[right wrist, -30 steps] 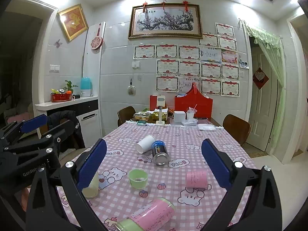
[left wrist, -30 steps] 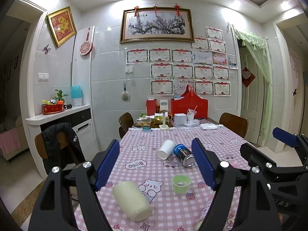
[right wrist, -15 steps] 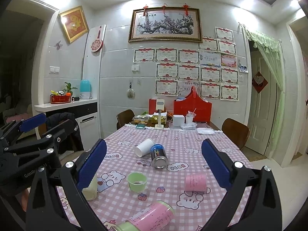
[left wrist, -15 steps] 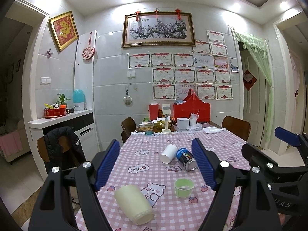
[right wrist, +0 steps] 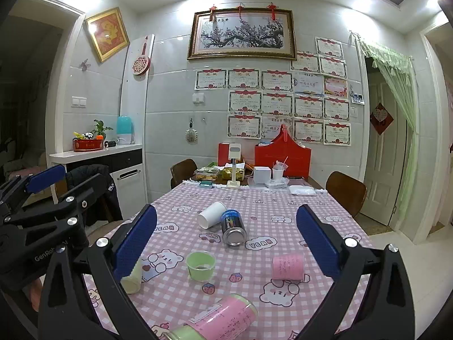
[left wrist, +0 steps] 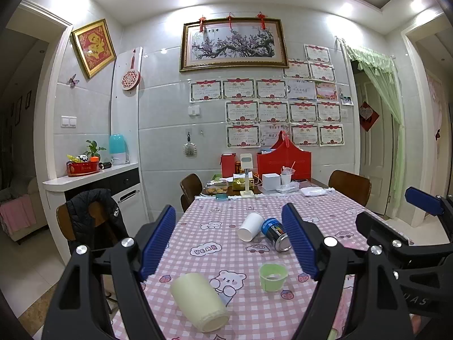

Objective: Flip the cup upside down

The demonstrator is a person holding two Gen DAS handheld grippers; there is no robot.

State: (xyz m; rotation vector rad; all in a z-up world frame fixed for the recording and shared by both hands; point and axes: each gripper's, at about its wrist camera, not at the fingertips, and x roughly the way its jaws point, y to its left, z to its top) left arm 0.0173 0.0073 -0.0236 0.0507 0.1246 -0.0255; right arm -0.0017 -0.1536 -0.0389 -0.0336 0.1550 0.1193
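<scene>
A small green cup [left wrist: 273, 276] stands upright, mouth up, on the pink checked tablecloth [left wrist: 212, 238]; it also shows in the right wrist view [right wrist: 201, 265]. My left gripper [left wrist: 229, 240] is open and empty, held above and short of the cup. My right gripper [right wrist: 226, 239] is open and empty, also short of the cup. A white paper cup [left wrist: 250, 226] lies on its side beside a blue can [left wrist: 276, 233]. A cream cup [left wrist: 199, 301] lies on its side near the left gripper.
A pink cup [right wrist: 287, 266] and a pink-labelled bottle [right wrist: 218, 320] lie on their sides near the right gripper. Boxes, a red bag [right wrist: 283, 155] and food sit at the table's far end. Chairs [right wrist: 345, 191] stand around the table; a jacket-draped chair [left wrist: 93, 221] is left.
Both views have tilted upward a little, so the table objects sit lower in frame. Both grippers stay open; nothing on the table has moved.
</scene>
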